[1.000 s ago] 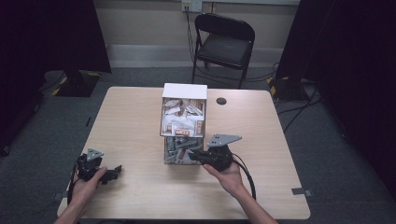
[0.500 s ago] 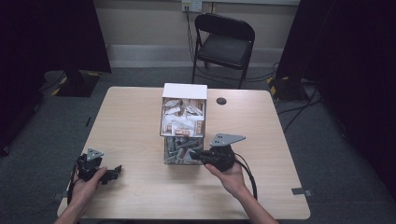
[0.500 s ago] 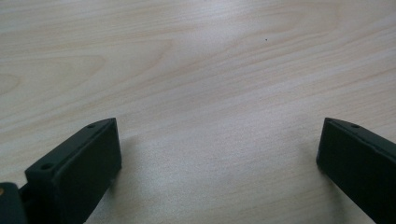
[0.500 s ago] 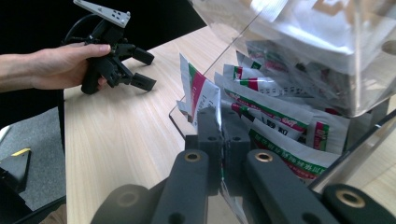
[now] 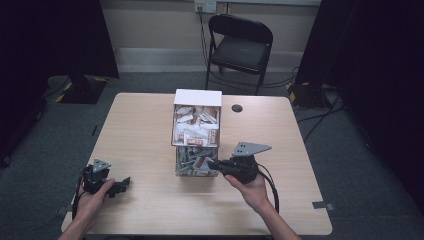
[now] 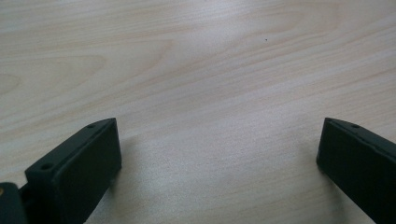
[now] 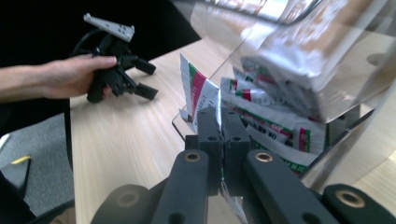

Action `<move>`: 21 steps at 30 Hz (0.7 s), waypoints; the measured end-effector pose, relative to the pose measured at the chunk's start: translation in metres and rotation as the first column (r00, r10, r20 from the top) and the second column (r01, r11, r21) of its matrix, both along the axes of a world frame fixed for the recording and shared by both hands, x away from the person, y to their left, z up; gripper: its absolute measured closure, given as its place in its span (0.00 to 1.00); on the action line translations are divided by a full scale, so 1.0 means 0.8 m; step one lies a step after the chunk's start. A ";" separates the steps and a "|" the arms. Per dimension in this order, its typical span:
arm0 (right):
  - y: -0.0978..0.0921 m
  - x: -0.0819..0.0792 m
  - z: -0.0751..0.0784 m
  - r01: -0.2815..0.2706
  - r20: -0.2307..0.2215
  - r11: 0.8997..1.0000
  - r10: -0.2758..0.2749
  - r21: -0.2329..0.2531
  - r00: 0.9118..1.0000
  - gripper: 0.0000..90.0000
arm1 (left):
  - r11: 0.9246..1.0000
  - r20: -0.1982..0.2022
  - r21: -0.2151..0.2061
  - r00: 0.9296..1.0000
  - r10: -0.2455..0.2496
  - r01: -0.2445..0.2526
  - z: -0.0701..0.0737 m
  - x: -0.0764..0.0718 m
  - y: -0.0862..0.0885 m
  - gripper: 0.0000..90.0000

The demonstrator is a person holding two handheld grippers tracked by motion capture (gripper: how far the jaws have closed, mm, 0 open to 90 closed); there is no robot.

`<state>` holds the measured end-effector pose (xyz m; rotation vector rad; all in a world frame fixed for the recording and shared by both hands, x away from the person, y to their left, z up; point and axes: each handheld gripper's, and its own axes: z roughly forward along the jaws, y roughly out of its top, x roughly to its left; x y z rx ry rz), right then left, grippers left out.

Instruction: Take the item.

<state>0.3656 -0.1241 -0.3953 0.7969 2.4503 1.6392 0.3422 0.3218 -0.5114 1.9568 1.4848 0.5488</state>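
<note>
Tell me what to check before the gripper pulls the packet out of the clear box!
1. Right gripper pinches the packet: ok, jaws shut on its edge.
2. Packet free of the clear box: not ok, it sits at the lower opening among other packets.
3. Other packets could come along: cannot tell.
4. Left gripper out of the way: ok, it is open over bare table, apart from the box.
5. Room to pull back: ok, bare table in front of the box.
</note>
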 end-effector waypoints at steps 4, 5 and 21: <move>-0.005 -0.003 0.003 0.002 0.008 1.000 -0.002 -0.005 1.000 0.99 | 1.000 0.000 0.000 1.000 0.000 0.000 0.000 0.000 0.000 0.00; -0.006 -0.004 0.003 0.003 0.009 1.000 -0.003 -0.006 1.000 0.99 | 1.000 0.000 0.000 1.000 0.000 0.000 0.000 0.000 0.000 0.00; -0.029 -0.009 0.006 0.034 0.017 0.999 -0.034 0.005 0.999 0.99 | 1.000 0.000 0.000 1.000 0.000 0.000 0.000 0.000 0.000 0.00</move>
